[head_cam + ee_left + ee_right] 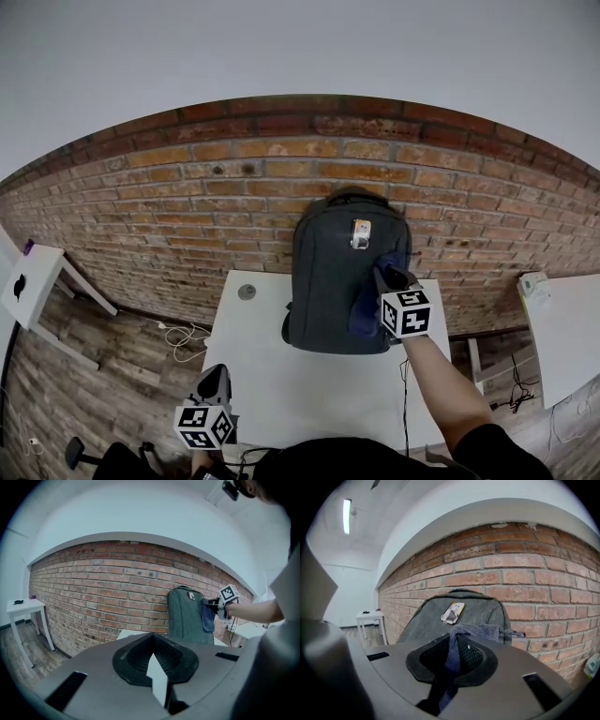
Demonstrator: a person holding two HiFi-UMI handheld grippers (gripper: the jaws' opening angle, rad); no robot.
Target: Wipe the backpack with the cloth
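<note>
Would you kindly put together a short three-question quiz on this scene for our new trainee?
1. Multiple choice: the right gripper is shut on A) a blue terry cloth, B) a yellow sponge, C) nothing.
2. True or false: the dark grey fabric backpack lies flat on the white table.
3. Fill in: the wall behind the backpack is built of red ____.

Key: 1 A. 2 False: it stands upright, its back to the wall. 3 brick.
</note>
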